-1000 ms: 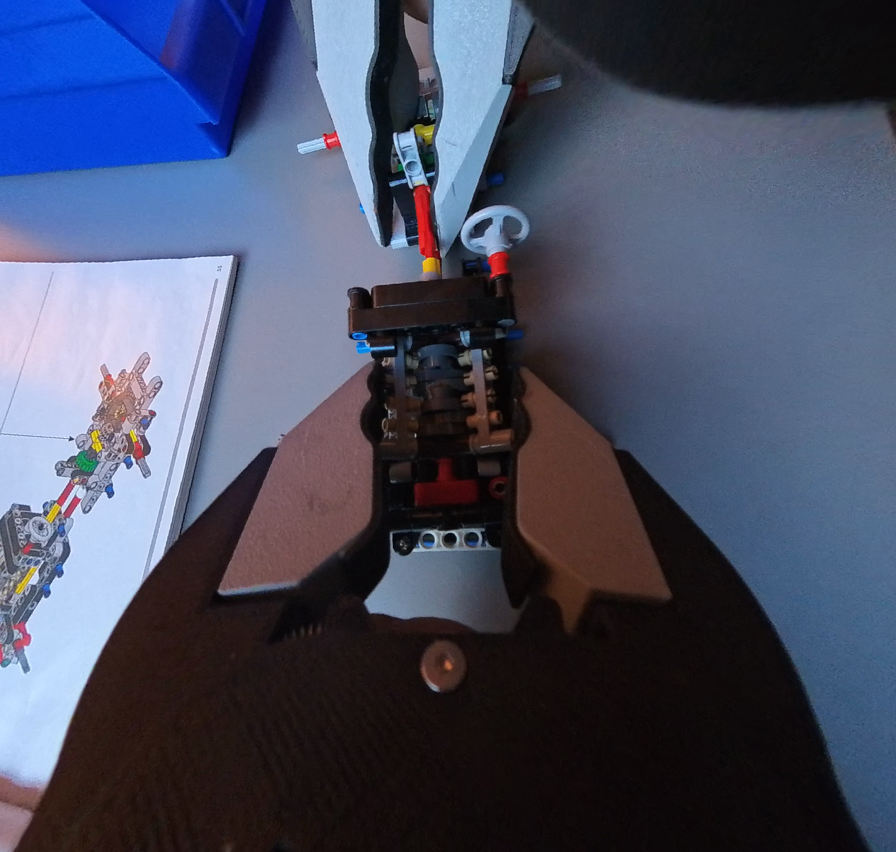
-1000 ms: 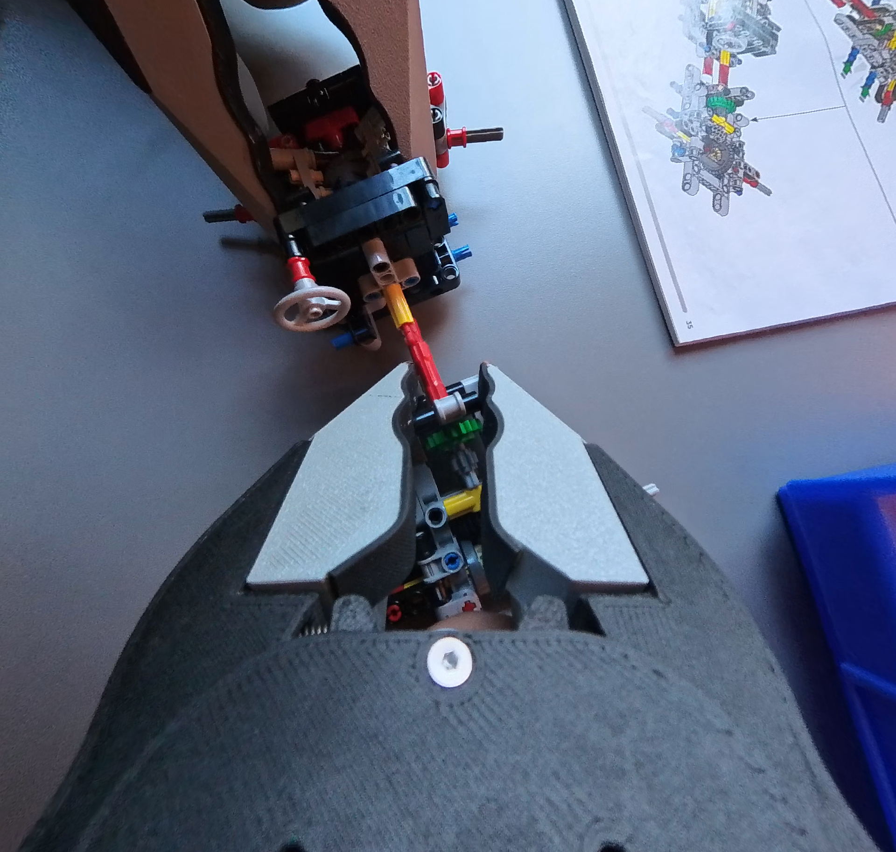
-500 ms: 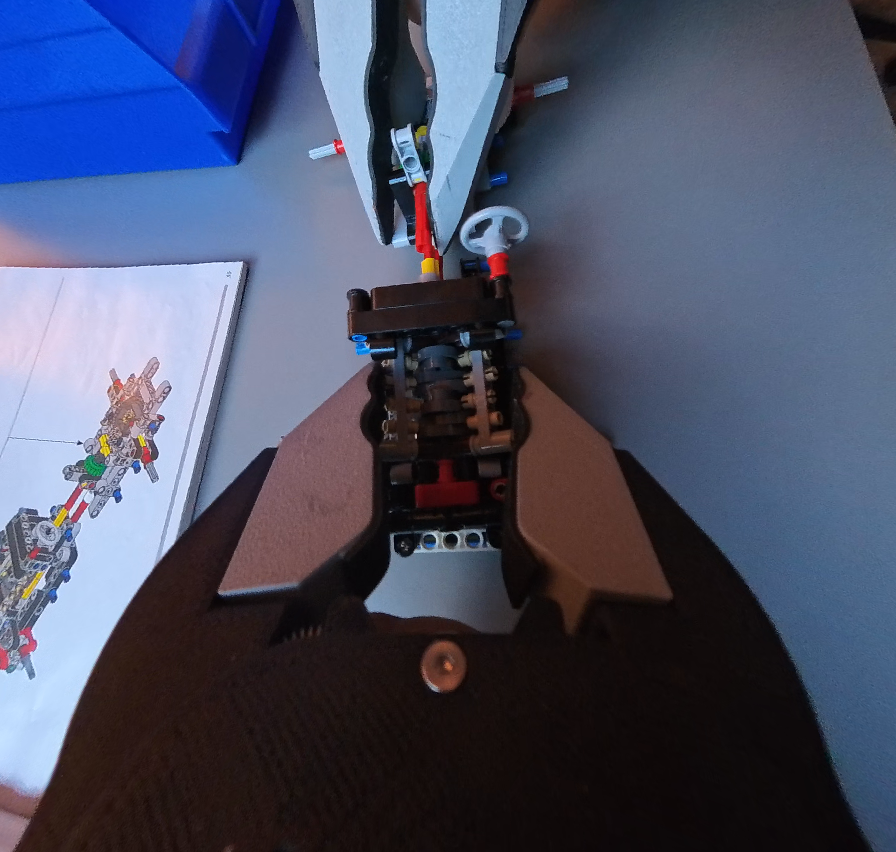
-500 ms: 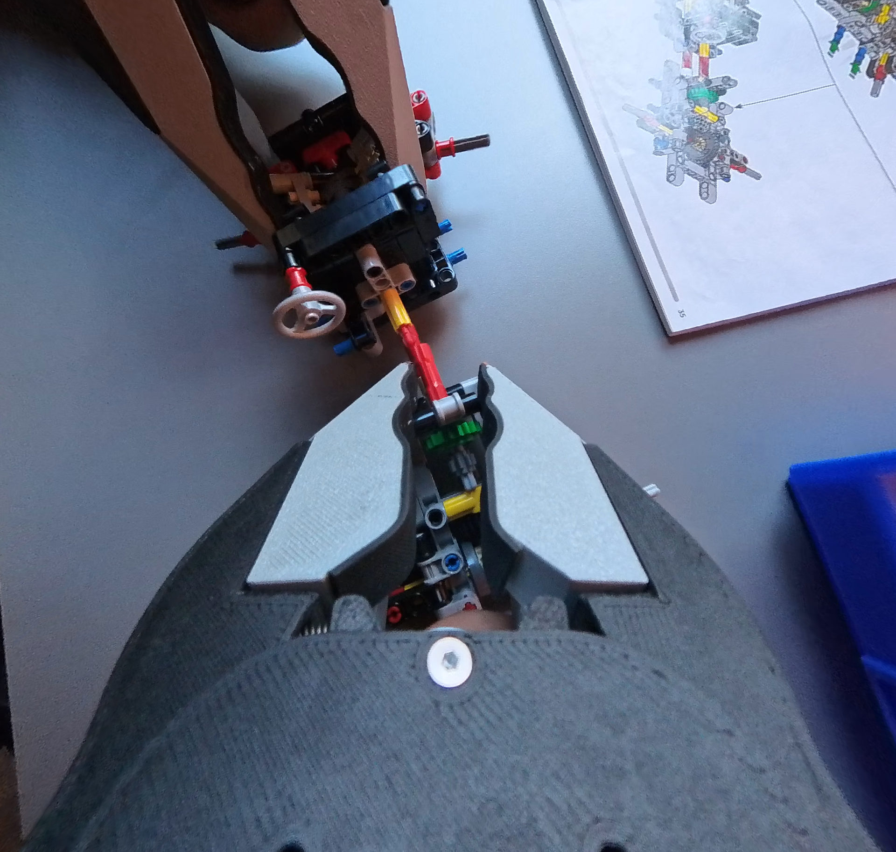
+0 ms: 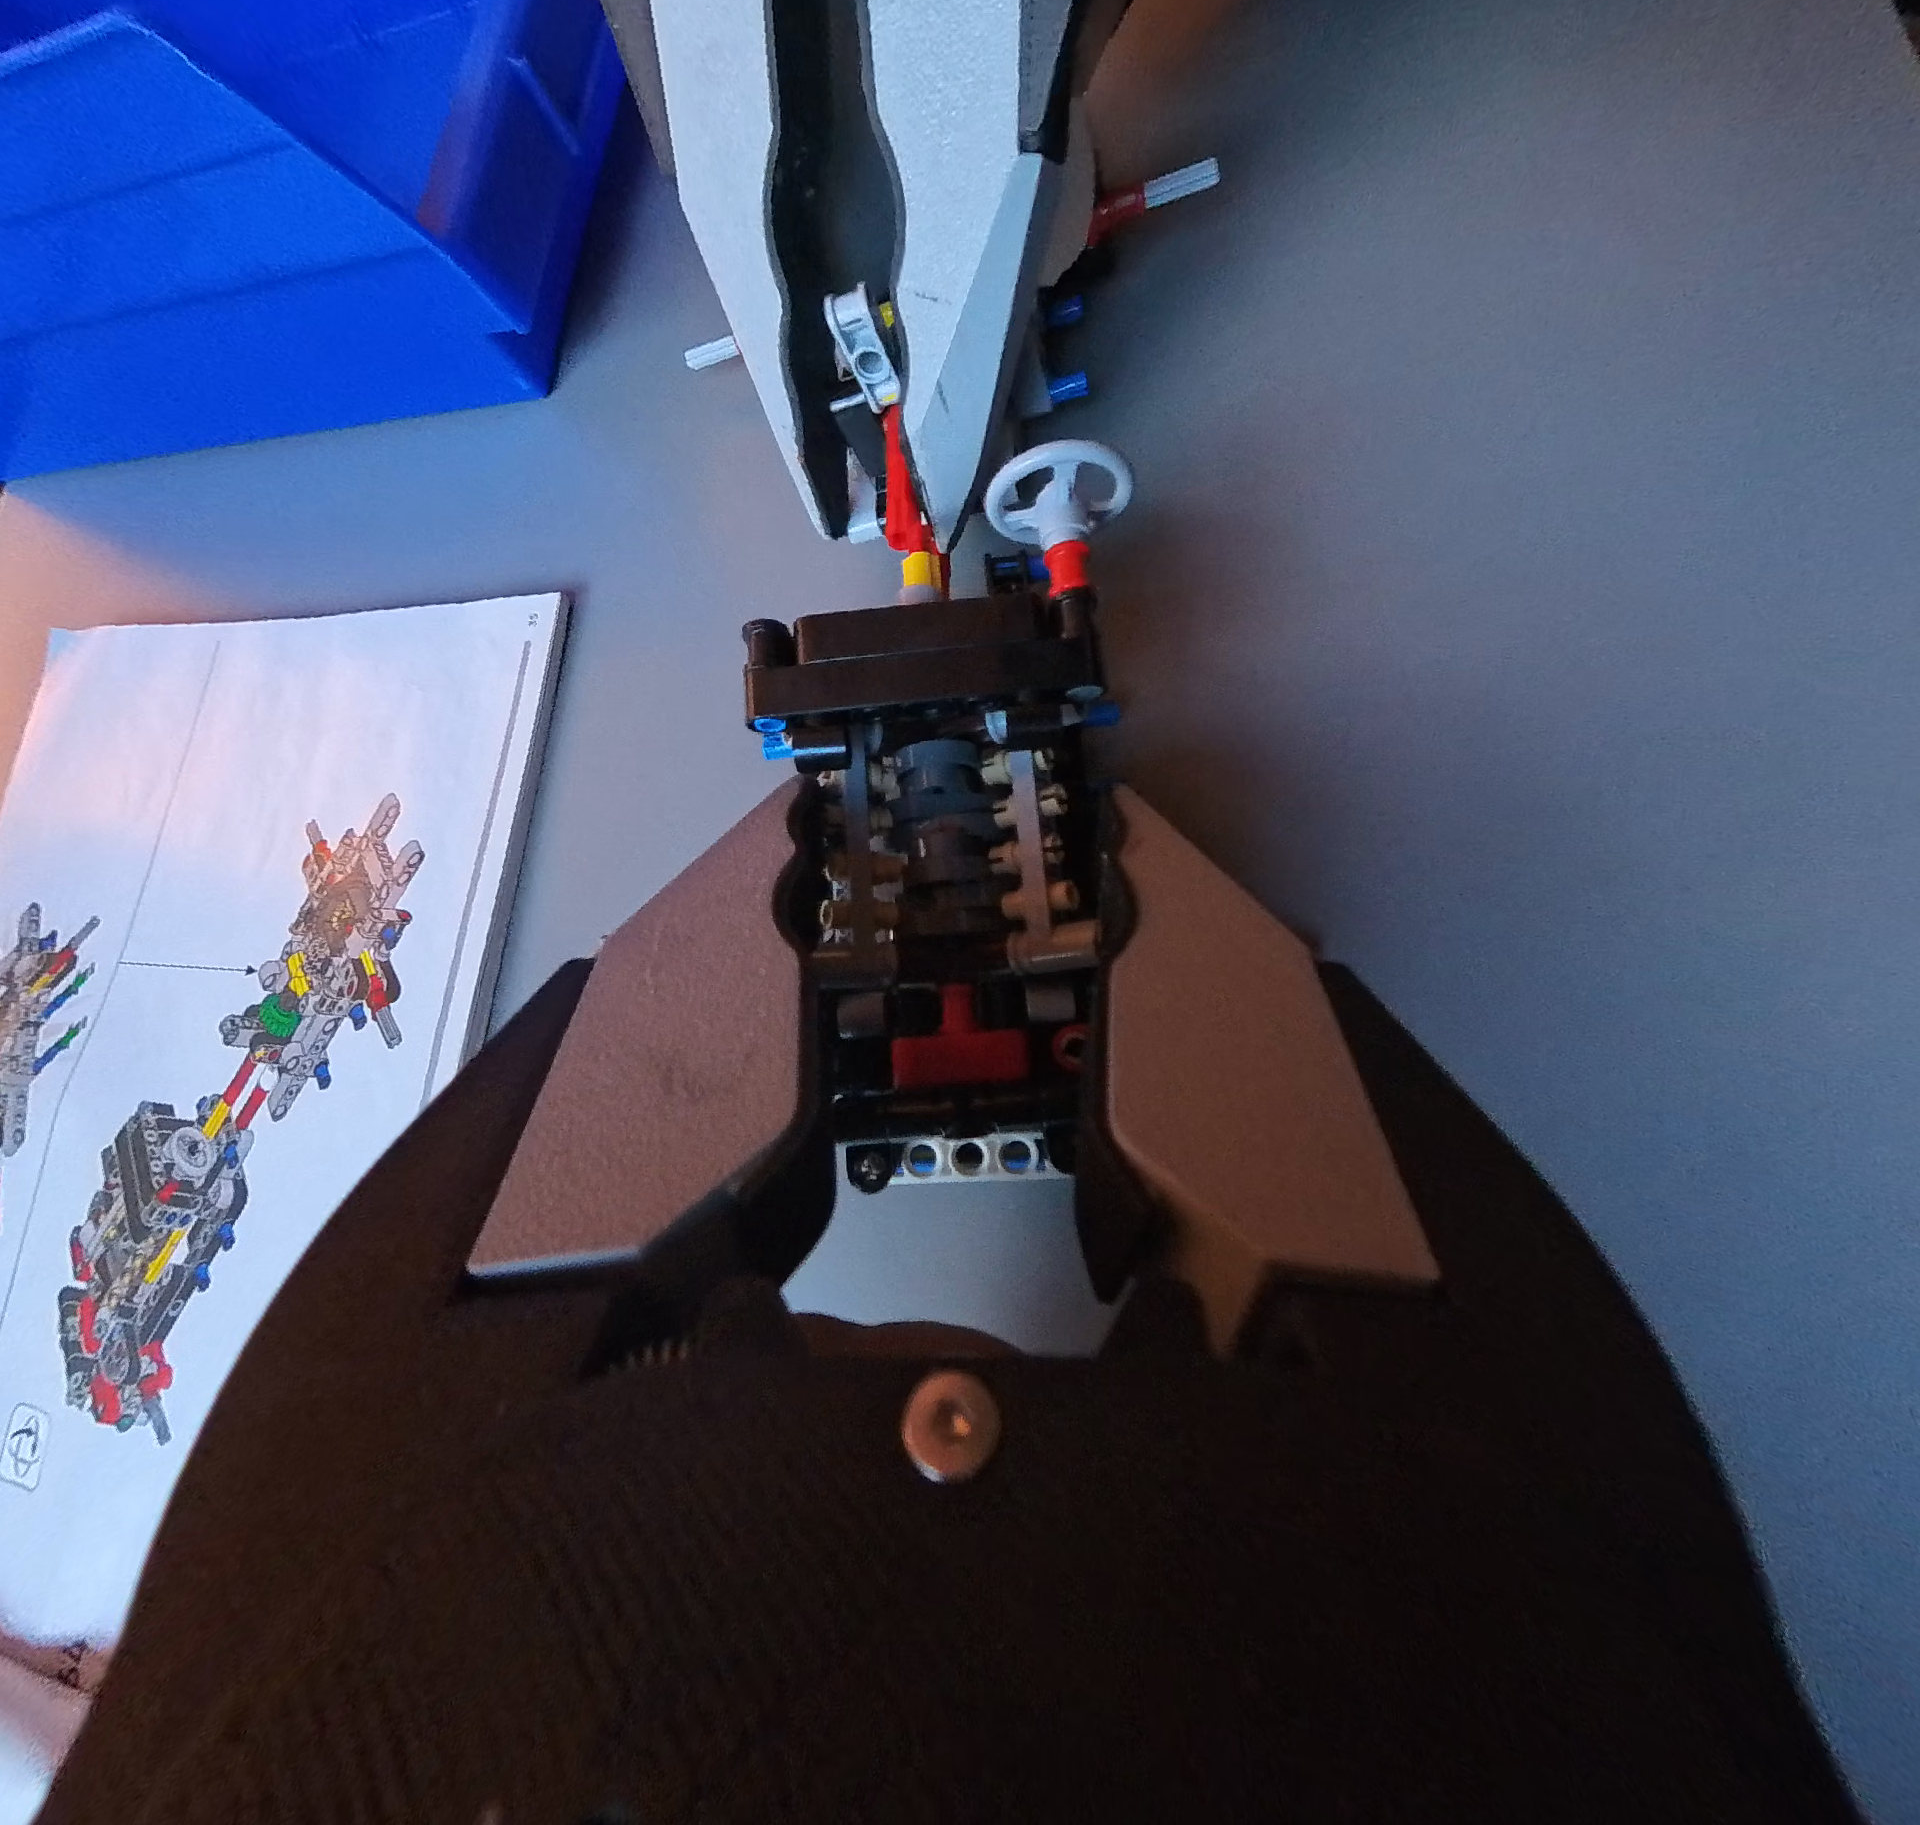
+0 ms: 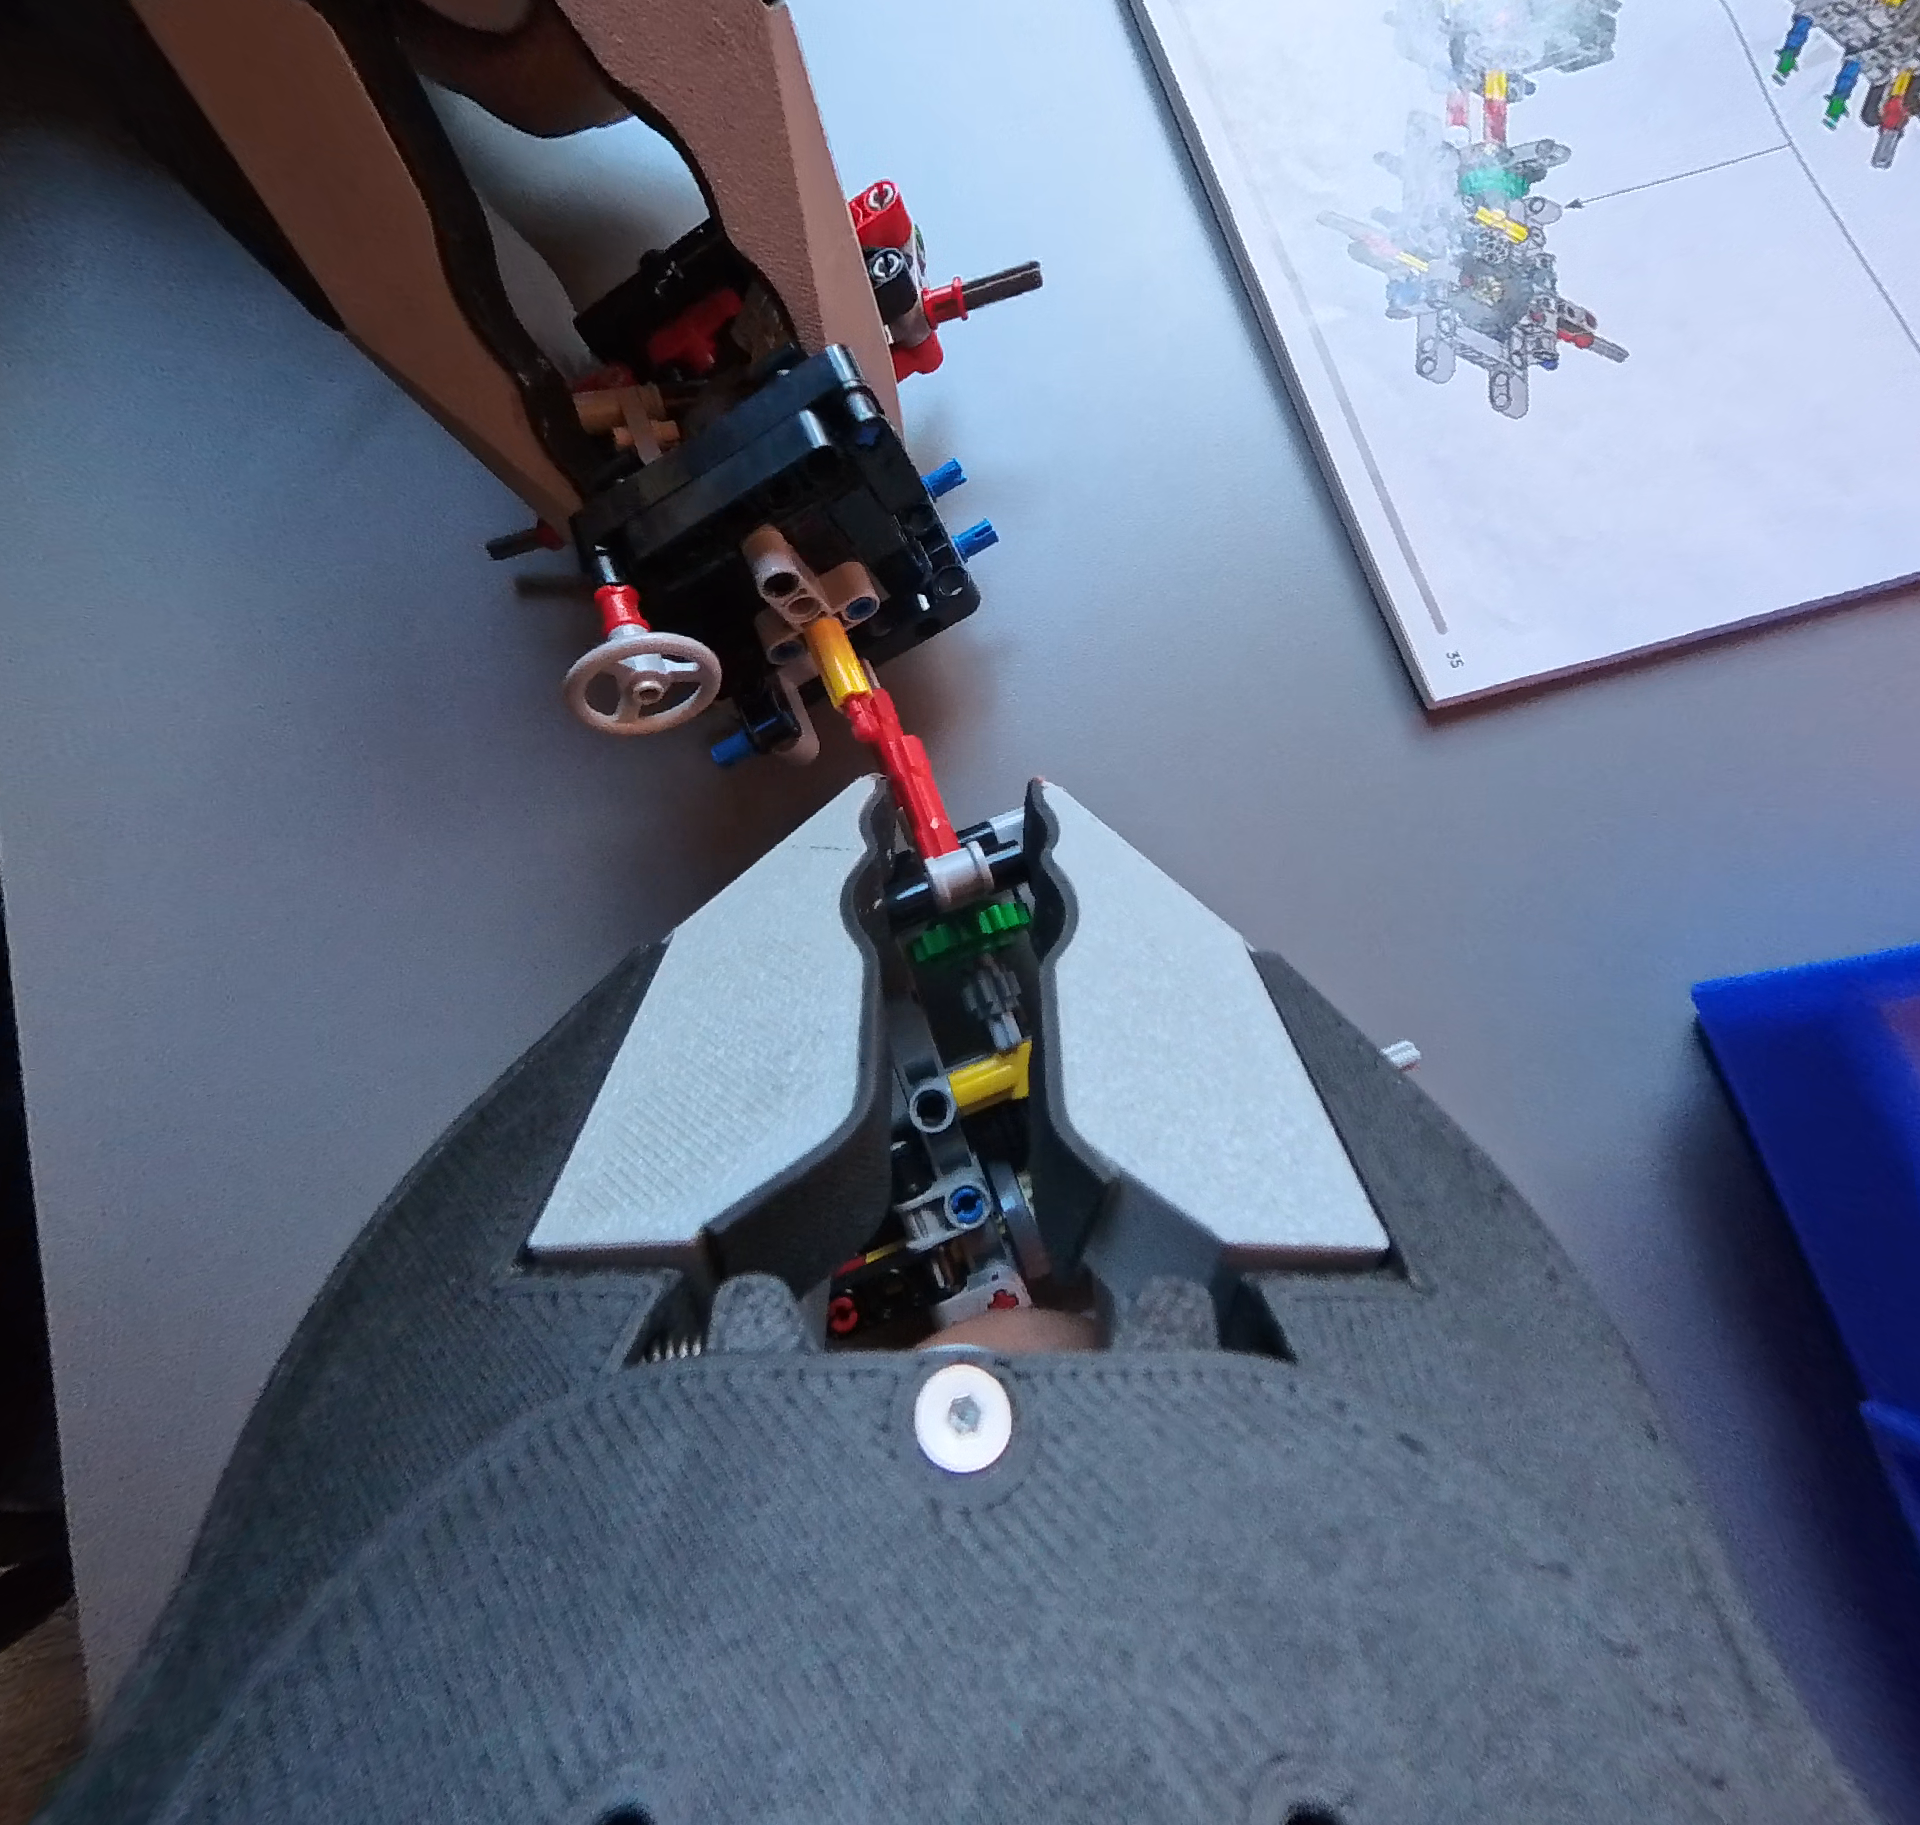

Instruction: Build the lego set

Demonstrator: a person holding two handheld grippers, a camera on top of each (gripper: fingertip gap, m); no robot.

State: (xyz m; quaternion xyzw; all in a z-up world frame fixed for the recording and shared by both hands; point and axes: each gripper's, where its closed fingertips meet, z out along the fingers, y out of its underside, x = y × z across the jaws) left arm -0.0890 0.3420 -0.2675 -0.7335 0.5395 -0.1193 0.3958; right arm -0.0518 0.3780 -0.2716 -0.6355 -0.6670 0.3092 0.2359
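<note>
Left wrist view: the left gripper [image 5: 951, 902] is pinching a black brick-built block [image 5: 935, 674] between its brown fingers [image 5: 665, 1027]. Just beyond the fingertips, a red rod [image 5: 902, 487] is joining it to the part in the right gripper [image 5: 883, 425].

Right wrist view: the right gripper [image 6: 951, 882] is clamping a grey geared piece [image 6: 961, 1048], its rod reaching the block [image 6: 790, 497]. The halves look linked, not seated.

Against the earlier frames, both grips are holding unchanged; the booklet [image 6: 1558, 321] is sitting shifted in view.

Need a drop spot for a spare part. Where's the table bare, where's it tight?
Bare: grey table right of the black gearbox module and steering wheel. Smaller patch between instruction booklet and blue bin. Crowded: the centre line, where left gripper and right gripper meet over the red axle.
</note>
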